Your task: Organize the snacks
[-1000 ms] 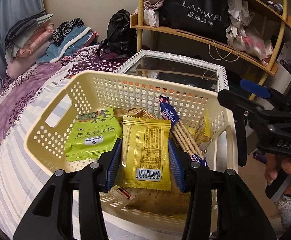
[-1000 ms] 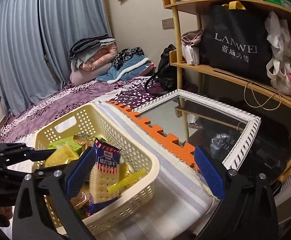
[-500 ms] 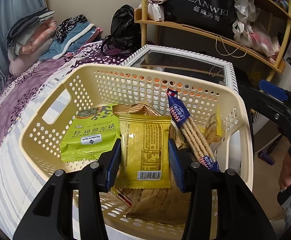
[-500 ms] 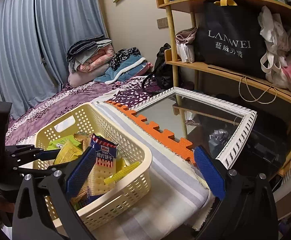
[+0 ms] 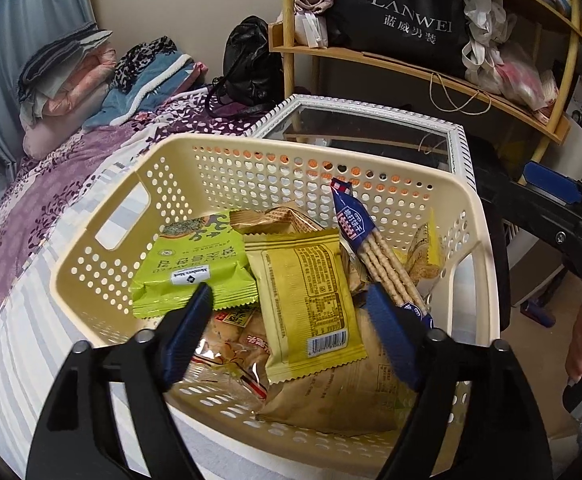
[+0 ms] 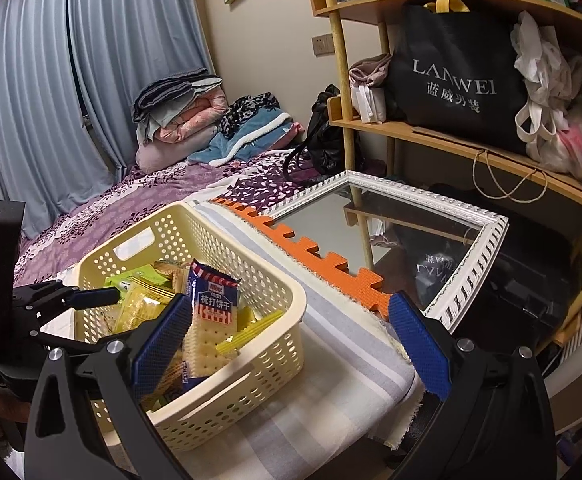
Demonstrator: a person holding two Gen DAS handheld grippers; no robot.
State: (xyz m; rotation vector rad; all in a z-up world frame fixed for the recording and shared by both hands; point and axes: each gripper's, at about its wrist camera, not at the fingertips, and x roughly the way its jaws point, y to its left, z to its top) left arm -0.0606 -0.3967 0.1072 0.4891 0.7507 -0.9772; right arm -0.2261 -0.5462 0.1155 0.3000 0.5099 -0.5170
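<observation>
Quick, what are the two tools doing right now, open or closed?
Left tool: open, above the yellow packet in the basket, gripping nothing.
Right tool: open wide, empty.

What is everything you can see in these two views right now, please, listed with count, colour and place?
Basket: one, cream, perforated, on the striped cloth.
Yellow packet: one, lying on top, middle of basket.
Green packet: one, left in basket.
Blue cracker pack: one, leaning at the right side.
Tan packets: several, underneath; count unclear.
Mirror: one, white frame, beyond basket.
Orange foam mat: one, between basket and mirror.
Black bag: one, on the wooden shelf.
Folded bedding: a pile, on the purple bed.
Left gripper: open, over the basket.
Right gripper: open, empty.
</observation>
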